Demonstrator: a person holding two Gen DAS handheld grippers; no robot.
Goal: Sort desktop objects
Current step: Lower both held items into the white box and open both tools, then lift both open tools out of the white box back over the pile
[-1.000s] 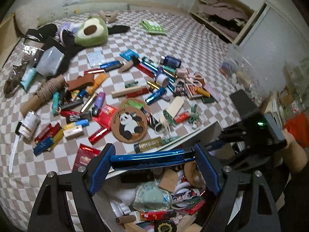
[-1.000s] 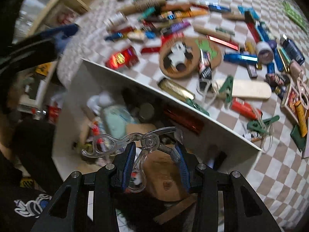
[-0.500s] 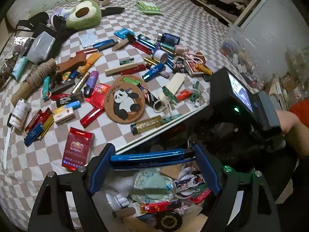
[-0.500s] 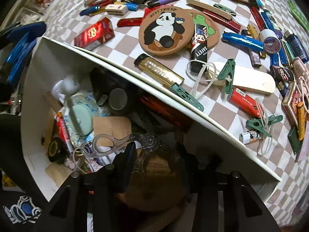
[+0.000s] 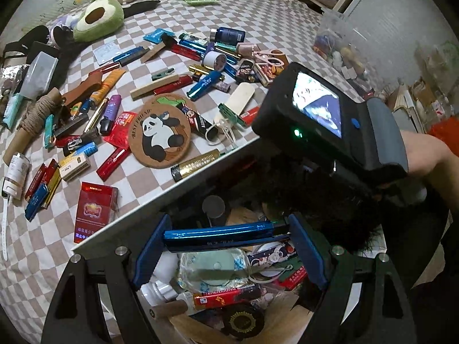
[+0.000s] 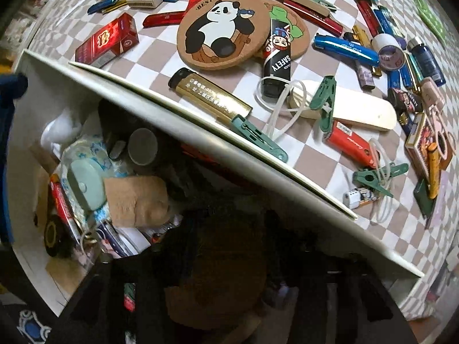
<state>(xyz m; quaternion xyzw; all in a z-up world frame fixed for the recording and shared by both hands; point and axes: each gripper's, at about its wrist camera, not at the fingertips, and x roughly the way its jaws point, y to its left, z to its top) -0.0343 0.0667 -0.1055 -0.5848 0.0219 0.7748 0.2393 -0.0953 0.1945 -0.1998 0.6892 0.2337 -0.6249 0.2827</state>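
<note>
At the bottom centre of the left wrist view, the left gripper [image 5: 226, 246] is clamping a long metallic blue lighter [image 5: 218, 233] crosswise between its blue-padded fingers [image 5: 150, 253], holding it over the open white box [image 5: 120, 220] crowded with sorted odds and ends. At the right of that frame the right gripper [image 5: 330, 132], a black body with a lit screen, is reaching down into the same box, a person's hand [image 5: 427, 157] gripping it. In the right wrist view its fingers are sitting in deep shadow at the bottom of the frame, so I cannot tell how they stand or whether they hold anything. Beyond the box rim, a brown-and-white checkered cloth [image 5: 137, 8] is spreading toward the upper left, strewn with lighters and small items around a round cork panda coaster [image 5: 159, 134]. A red cigarette pack [image 5: 93, 210] is lying near the box edge, and a gold lighter [image 5: 196, 164] just beside the rim. A green avocado plush toy [image 5: 97, 18] is resting at the upper left. Shelving and a clear plastic bin [image 5: 341, 43] are standing at the upper right.
</note>
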